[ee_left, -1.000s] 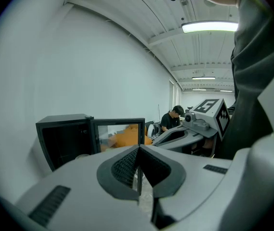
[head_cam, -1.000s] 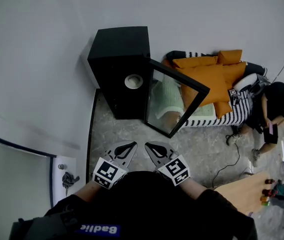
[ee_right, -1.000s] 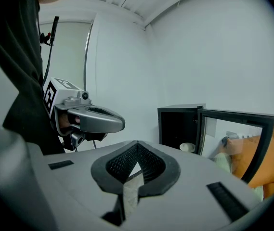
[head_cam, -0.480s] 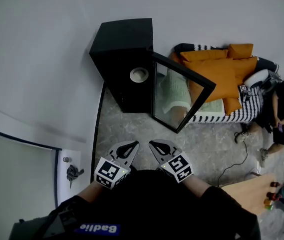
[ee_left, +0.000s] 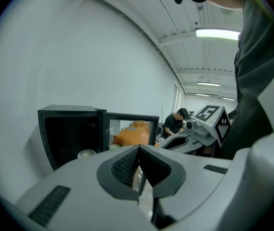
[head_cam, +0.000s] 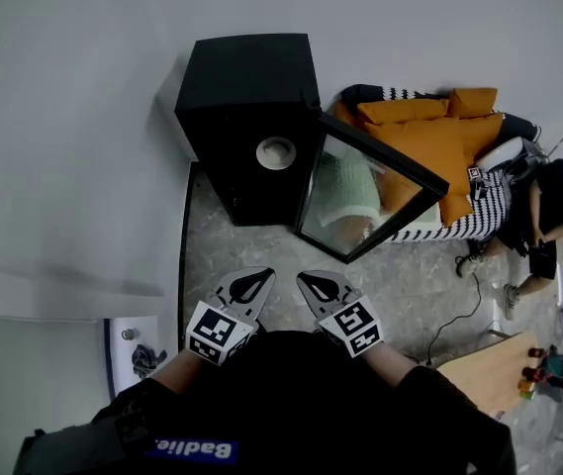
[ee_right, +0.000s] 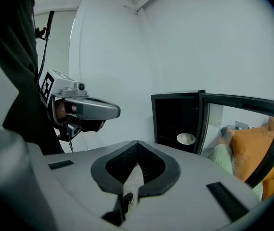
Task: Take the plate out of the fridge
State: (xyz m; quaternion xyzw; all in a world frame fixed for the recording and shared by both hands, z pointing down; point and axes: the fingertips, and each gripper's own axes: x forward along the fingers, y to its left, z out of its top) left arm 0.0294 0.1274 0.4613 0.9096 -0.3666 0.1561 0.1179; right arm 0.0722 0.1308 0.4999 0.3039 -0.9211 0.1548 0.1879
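The left gripper [head_cam: 248, 285] is held low in front of the person, its jaws pressed together on nothing. Ahead stands the black fridge [head_cam: 246, 82], with the white plate [head_cam: 275, 152] sitting inside (well apart from both grippers). The right gripper [head_cam: 320, 286] is likewise closed and empty. The fridge's glass door [head_cam: 365, 201] stands open to the right.

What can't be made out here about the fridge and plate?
- Plate: too small in every view to tell if anything lies on it.
- Fridge interior: head view, dark; what the plate rests on is lost in shadow.
- Orange cushions: head view, partly behind the open glass door.
- Seated person: head view, too small at the right edge to tell what they're doing.
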